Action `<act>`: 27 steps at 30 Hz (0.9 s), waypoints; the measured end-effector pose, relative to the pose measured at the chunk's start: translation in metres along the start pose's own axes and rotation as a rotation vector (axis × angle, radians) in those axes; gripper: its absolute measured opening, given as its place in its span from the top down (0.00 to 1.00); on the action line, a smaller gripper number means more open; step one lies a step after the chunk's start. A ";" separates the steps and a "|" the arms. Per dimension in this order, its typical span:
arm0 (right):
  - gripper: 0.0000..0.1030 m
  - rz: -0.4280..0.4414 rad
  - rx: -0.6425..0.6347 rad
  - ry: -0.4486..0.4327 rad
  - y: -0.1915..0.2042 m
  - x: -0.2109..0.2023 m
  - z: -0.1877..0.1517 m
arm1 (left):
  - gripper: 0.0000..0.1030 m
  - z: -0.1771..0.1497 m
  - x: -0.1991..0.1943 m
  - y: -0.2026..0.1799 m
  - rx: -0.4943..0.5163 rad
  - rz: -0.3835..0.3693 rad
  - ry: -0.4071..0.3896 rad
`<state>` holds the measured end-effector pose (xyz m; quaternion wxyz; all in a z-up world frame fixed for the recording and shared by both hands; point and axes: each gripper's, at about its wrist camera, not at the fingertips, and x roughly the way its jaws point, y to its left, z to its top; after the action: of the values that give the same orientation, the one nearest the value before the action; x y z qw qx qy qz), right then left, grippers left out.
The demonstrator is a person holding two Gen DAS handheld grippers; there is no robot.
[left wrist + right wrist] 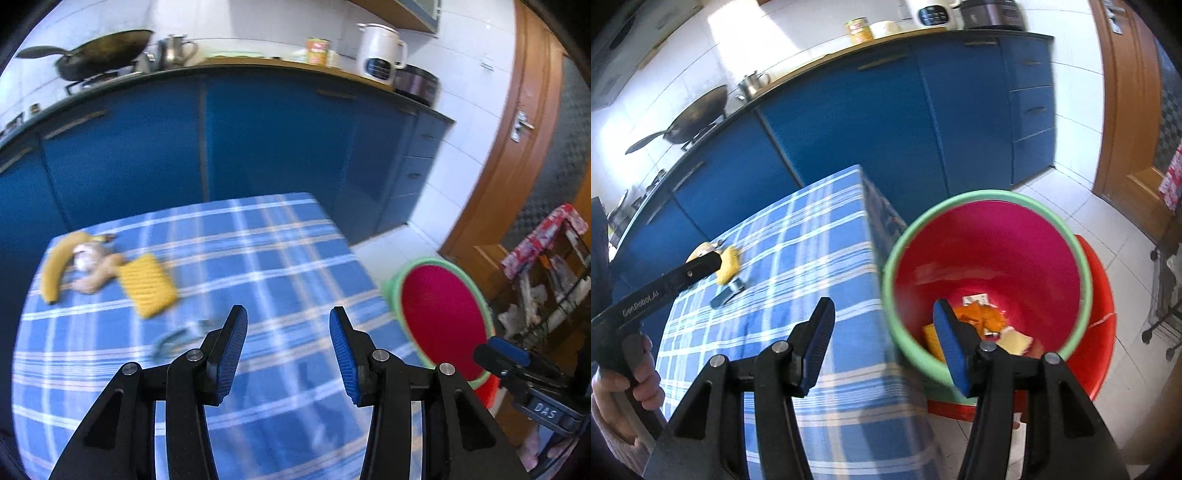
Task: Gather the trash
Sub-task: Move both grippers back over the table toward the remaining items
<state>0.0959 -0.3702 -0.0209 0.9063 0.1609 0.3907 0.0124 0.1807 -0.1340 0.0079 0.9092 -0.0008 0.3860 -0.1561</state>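
The worktop point(229, 251), under its blue plaid cloth, is still carrying a far-corner cluster, namely a banana point(55, 266), a yellow sponge-like pad point(147, 284), a ginger-like root point(98, 273) and a pale crumpled scrap point(85, 258), with a small blue-grey item point(727, 291) lying nearer, too blurred to identify. The pink bin point(990, 258) with the green rim is standing on the floor just beside the worktop and is already holding orange and yellow scraps point(982, 317), so collection is reading as partly done. Left gripper point(288, 350) and right gripper point(882, 339) are both hanging with fingers about half open, gripping nothing.
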 end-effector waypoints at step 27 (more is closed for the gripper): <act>0.44 0.107 -0.115 0.102 0.094 0.068 0.007 | 0.38 0.019 0.069 0.129 -0.190 0.205 0.063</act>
<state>0.1576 -0.2729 -0.0363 0.8909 0.1282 0.4260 0.0916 0.2757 -0.0334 -0.0434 0.9037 -0.0426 0.4253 -0.0249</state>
